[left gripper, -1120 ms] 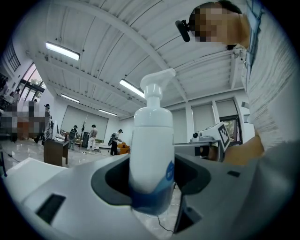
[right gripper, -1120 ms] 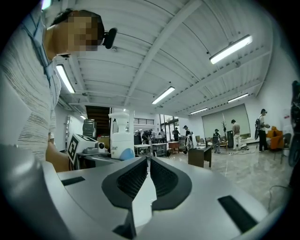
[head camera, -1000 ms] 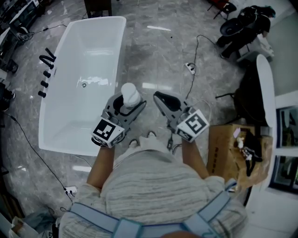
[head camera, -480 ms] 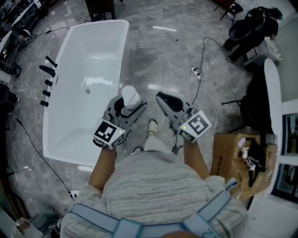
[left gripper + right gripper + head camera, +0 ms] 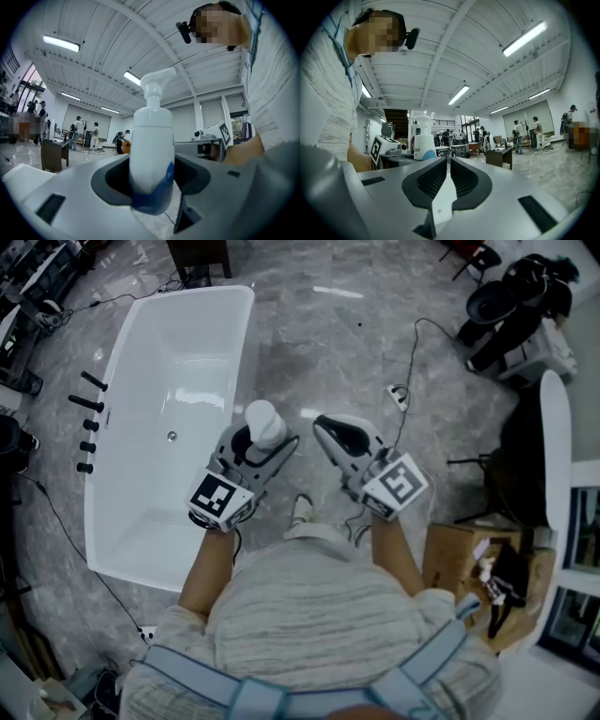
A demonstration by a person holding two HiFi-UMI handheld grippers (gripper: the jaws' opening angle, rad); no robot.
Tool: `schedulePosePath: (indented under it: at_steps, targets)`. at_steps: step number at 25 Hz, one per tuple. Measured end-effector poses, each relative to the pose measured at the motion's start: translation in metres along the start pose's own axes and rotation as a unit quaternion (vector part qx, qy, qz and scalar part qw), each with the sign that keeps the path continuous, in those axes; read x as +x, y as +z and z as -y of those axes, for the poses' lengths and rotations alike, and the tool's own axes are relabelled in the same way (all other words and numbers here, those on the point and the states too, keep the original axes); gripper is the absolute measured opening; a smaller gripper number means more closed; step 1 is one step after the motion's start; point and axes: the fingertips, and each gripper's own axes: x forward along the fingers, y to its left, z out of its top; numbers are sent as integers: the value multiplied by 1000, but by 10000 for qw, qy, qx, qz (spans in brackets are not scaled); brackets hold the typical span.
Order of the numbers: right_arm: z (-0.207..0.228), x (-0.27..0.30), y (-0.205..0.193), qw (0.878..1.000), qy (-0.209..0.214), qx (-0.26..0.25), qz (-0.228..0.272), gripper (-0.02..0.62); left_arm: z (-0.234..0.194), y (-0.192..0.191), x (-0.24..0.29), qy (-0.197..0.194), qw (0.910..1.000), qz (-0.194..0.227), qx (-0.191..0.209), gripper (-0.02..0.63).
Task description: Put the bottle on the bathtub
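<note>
Head view: the left hand-held gripper (image 5: 267, 448) is clamped on the bottle (image 5: 263, 421), held upright over the floor just right of the bathtub (image 5: 246, 352). The bathtub runs near to far, so the carry likely goes left. The right hand-held gripper (image 5: 328, 430), jaws together and empty, is farther off.

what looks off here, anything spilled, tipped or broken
Nothing stands out. The pump bottle sits upright and intact in the left gripper, near the white bathtub's rim, not yet on it. The right gripper is shut and empty. Loose cables trail across the floor, but nothing is spilled.
</note>
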Motion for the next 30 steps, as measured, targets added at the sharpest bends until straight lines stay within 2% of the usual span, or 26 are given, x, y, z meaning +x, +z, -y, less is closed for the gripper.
schedulePosePath:
  at_steps: [11,23,30]
  targets:
    - [79,-6,6,9999,83,-69,-2,6,-22,3,77,29,10000,63,-20,258]
    - [115,16,-5,9995,274,40,-174,6,-58,-7,110,15,10000,-71,-62,258]
    - [122,73,1,9973,630,-137,-356,8,-115,-9,117,27,9998,-202,-67,258]
